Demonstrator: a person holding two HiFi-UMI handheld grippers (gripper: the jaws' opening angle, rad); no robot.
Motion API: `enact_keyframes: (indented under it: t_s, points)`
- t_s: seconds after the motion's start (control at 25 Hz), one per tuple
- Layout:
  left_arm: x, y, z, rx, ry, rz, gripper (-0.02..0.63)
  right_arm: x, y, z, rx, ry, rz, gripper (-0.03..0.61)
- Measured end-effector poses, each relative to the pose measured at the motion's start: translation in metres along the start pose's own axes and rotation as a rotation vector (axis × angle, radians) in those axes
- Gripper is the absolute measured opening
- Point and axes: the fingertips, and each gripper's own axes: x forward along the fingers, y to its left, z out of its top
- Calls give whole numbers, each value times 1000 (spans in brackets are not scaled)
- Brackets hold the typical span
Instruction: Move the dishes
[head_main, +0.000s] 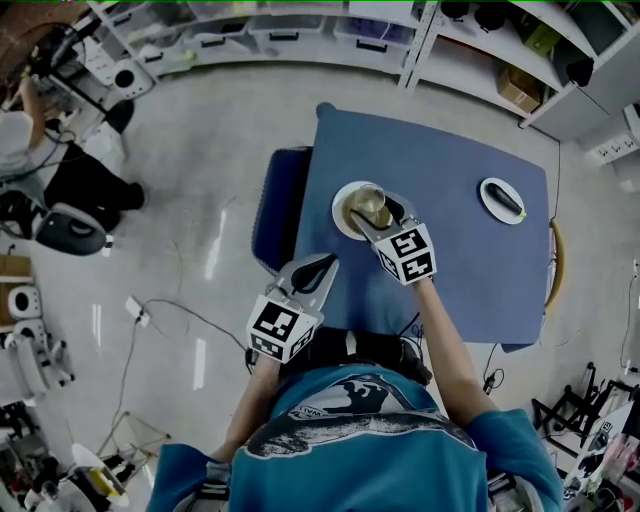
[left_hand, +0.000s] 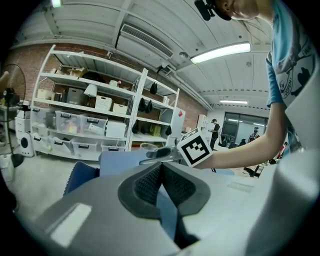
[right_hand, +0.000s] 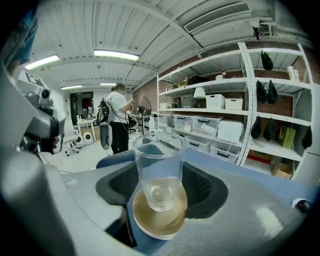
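While the right gripper (head_main: 382, 213) clamped its jaws on it from both sides, the 1 clear glass (right_hand: 159, 175) stood upright, long axis vertical, mouth up, on a tan-centred plate (right_hand: 160, 222) mid-way across the blue table (head_main: 450, 270). Of 2 plates, the second plate (head_main: 489, 189) lay well right, bearing 1 dark oblong thing (head_main: 510, 200). The left gripper (head_main: 318, 270), jaws together and empty, hung at the table's near left edge, beside a blue seat (head_main: 280, 205).
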Motion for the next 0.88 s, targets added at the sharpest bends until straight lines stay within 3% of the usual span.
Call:
enact_keyframes:
  t_s: [0.2, 0.4, 0.68, 0.88]
  points:
    - [14, -7, 6, -12, -11, 2, 15, -24, -25, 31, 12, -77, -13, 270]
    - [33, -16, 11, -23, -12, 3, 15, -53, -79, 37, 32, -103, -94, 272]
    - [44, -28, 12, -22, 11, 41, 15, -95, -177, -4, 123, -73, -264, 270]
    - [48, -27, 13, -20, 19, 83, 15, -117, -221, -51, 164, -12, -363, 272]
